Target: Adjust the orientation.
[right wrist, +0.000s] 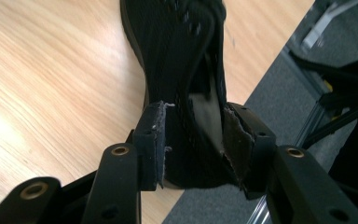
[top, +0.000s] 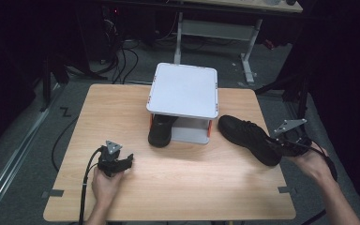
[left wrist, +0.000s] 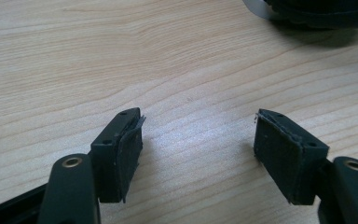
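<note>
A black shoe (top: 248, 138) lies on the right side of the wooden table (top: 178, 187), its heel near the table's right edge. My right gripper (top: 281, 145) reaches it from the right. In the right gripper view the jaws (right wrist: 196, 109) stand on either side of the shoe's heel (right wrist: 182, 56), with both pads against its sides. My left gripper (top: 126, 161) rests low over the front left of the table. Its jaws (left wrist: 198, 116) are wide open, with bare wood between them.
A white two-level stand (top: 183, 89) sits at the back middle of the table. A second black shoe (top: 161, 131) is tucked under it, toe pointing forward, and its sole edge (left wrist: 317, 11) shows in the left gripper view. Beyond the table are cables and a desk frame.
</note>
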`<control>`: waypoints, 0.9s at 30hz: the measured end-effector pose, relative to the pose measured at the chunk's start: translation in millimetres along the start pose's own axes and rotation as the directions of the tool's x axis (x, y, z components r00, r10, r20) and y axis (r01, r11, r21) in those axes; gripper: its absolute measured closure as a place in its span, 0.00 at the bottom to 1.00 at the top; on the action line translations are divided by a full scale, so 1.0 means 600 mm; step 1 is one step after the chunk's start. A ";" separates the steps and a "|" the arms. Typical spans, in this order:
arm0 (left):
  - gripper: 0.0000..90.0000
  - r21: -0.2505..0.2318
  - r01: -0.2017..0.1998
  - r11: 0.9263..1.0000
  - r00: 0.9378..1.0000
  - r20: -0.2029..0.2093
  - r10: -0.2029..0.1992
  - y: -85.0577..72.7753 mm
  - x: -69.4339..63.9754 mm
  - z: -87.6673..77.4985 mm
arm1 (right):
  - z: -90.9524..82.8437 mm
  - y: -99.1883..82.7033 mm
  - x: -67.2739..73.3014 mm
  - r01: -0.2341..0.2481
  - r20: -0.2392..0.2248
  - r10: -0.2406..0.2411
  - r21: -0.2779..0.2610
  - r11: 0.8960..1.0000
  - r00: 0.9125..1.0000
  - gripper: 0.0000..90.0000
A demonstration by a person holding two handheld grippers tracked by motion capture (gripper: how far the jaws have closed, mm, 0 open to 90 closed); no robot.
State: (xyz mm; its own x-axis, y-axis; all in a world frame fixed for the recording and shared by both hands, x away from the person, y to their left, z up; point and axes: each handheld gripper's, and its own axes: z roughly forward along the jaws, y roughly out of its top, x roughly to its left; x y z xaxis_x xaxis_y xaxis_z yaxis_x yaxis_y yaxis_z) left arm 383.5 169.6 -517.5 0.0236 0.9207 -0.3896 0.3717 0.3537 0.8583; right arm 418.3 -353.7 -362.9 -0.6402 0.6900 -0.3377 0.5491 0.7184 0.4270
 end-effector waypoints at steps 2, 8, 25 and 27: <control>0.36 0.000 0.000 1.000 1.000 0.000 0.000 0.000 0.000 0.000 | 0.006 -0.005 -0.002 -0.011 -0.006 0.012 0.015 1.000 1.000 0.66; 0.36 0.000 0.000 1.000 1.000 0.000 0.000 0.000 0.000 0.000 | 0.029 -0.009 -0.009 -0.020 -0.026 0.022 0.058 0.998 0.999 0.66; 0.36 0.000 -0.001 1.000 1.000 0.000 0.001 0.000 0.000 0.000 | 0.088 -0.008 -0.013 0.001 -0.123 0.019 0.158 0.987 0.992 0.68; 0.36 0.000 -0.001 1.000 1.000 -0.001 0.001 0.000 0.000 0.000 | 0.088 -0.007 -0.016 0.002 -0.130 0.020 0.168 0.986 0.991 0.70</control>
State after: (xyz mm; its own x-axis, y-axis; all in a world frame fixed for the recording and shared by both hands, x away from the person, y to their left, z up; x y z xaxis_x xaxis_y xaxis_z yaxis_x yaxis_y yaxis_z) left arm 383.5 169.5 -517.5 0.0232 0.9211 -0.3887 0.3717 0.3530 0.8586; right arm 450.5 -359.0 -405.9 -0.6934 0.6871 -0.2170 0.6302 0.7243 0.2797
